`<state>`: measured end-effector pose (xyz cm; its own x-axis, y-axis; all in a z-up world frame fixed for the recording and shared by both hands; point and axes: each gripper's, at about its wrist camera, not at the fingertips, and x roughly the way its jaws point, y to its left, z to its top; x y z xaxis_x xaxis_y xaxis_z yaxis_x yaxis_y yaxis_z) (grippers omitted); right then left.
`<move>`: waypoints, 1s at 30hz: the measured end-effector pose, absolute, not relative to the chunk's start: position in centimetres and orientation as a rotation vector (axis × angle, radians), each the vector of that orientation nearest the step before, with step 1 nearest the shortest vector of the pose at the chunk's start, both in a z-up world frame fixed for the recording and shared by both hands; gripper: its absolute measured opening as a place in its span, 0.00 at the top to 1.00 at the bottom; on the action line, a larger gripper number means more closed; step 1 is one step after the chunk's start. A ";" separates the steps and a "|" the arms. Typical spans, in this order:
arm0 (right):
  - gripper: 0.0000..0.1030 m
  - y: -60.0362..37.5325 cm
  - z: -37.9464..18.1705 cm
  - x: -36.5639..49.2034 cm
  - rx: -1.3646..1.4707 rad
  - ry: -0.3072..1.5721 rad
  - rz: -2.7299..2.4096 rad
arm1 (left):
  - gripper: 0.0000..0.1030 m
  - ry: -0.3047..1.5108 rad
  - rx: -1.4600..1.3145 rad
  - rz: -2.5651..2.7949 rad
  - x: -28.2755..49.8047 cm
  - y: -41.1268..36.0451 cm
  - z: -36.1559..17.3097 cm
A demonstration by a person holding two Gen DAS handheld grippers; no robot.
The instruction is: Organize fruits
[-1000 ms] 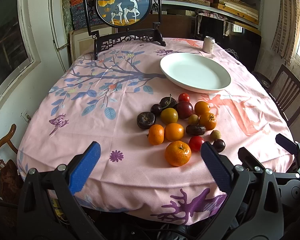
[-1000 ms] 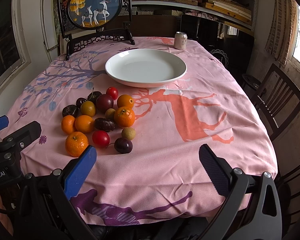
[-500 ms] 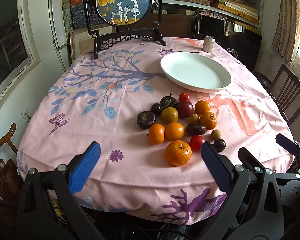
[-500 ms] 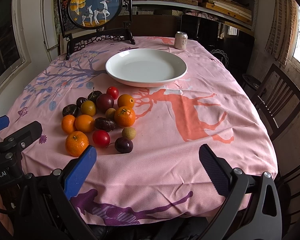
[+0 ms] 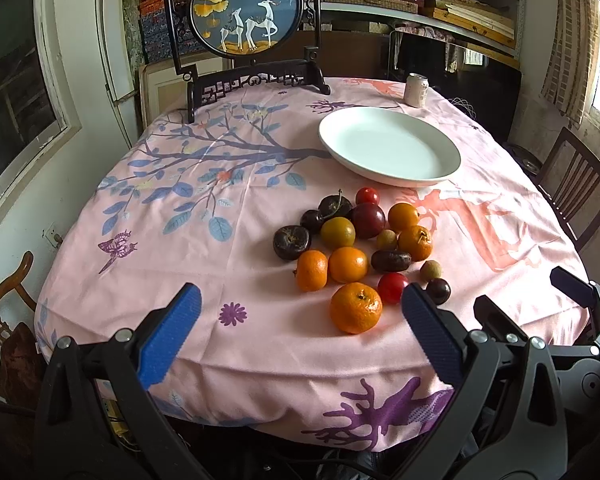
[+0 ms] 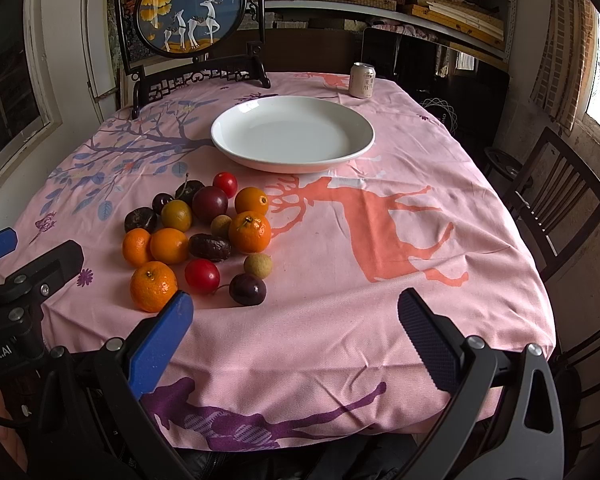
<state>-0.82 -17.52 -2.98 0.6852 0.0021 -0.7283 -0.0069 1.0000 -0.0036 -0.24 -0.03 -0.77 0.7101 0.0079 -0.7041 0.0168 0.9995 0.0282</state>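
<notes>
A cluster of several small fruits lies on the pink tablecloth: mandarins (image 5: pixel 355 307) (image 6: pixel 153 286), red tomatoes (image 5: pixel 392 287) (image 6: pixel 202 275), dark plums (image 5: pixel 367 219) (image 6: pixel 247 289) and longans (image 6: pixel 257 265). An empty white plate (image 5: pixel 389 150) (image 6: pixel 292 136) sits beyond them. My left gripper (image 5: pixel 300 320) is open and empty, near the table's front edge, just short of the nearest mandarin. My right gripper (image 6: pixel 294 322) is open and empty, to the right of the fruit pile.
A drink can (image 5: pixel 416 90) (image 6: pixel 362 80) stands at the far end of the table. A framed round deer screen (image 5: pixel 246 20) (image 6: pixel 190 16) stands at the far left. Wooden chairs (image 5: pixel 576 196) (image 6: pixel 556 200) stand at the right; another chair (image 5: pixel 4 308) at the left.
</notes>
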 end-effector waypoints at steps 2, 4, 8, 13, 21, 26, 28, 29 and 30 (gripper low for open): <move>0.01 -17.6 -3.0 -0.8 -0.006 0.817 0.005 | 0.02 0.783 0.032 -0.005 -0.2 0.0 -0.7; 0.01 -17.7 -3.0 -0.7 -0.006 0.818 0.005 | 0.02 0.780 0.034 -0.006 -0.2 0.0 -0.8; 0.01 -17.8 -3.1 -0.6 -0.016 0.830 0.031 | 0.02 0.781 0.031 0.015 0.0 1.0 -0.7; 0.18 -18.2 -5.4 -0.5 -0.028 0.820 0.128 | 0.02 0.847 0.017 0.063 0.8 3.8 -2.9; 0.46 -16.9 -7.6 2.2 0.019 0.903 0.284 | 0.02 0.941 0.007 0.027 2.0 4.0 -5.5; 0.69 -16.2 -9.7 4.8 0.024 0.971 0.320 | 0.02 0.958 0.035 -0.021 2.3 2.4 -6.0; 0.70 -16.5 -9.7 4.8 0.039 0.961 0.321 | 0.02 0.971 0.044 -0.032 2.5 1.8 -6.3; 0.70 -16.8 -9.5 4.5 0.043 0.948 0.318 | 0.02 0.975 0.046 -0.035 2.7 1.5 -6.4; 0.70 -17.2 -9.1 4.2 0.048 0.932 0.310 | 0.02 0.981 0.047 -0.041 2.9 1.1 -6.6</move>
<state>4.24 -17.24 -9.12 0.5552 0.2828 -0.7822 -0.2418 0.9547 0.1735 2.94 1.12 -6.63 0.5556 -0.0136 -0.8314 0.0558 0.9982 0.0209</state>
